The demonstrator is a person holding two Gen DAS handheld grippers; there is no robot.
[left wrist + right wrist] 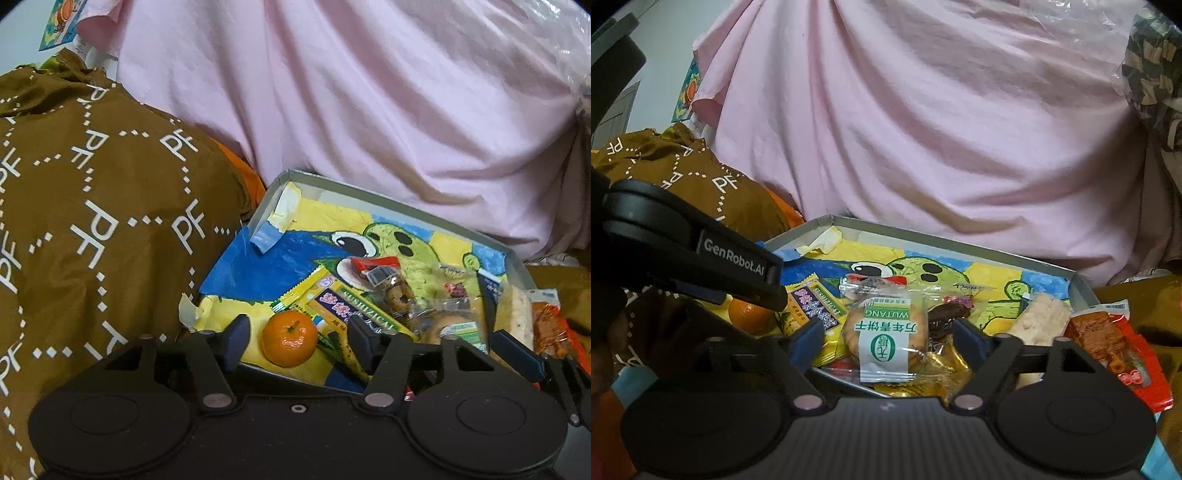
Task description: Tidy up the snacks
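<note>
- The left gripper has its jaws apart, one on each side of the little orange, not pinching it.
- The right gripper is open too, around the wrapped cookie.
- Both snacks sit in the gray tray (likely just put there), where snacks get gathered.
- The orange is round, shiny, with a green stem.

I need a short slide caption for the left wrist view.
Open left gripper straddles a mandarin in the painted snack tray.
</note>
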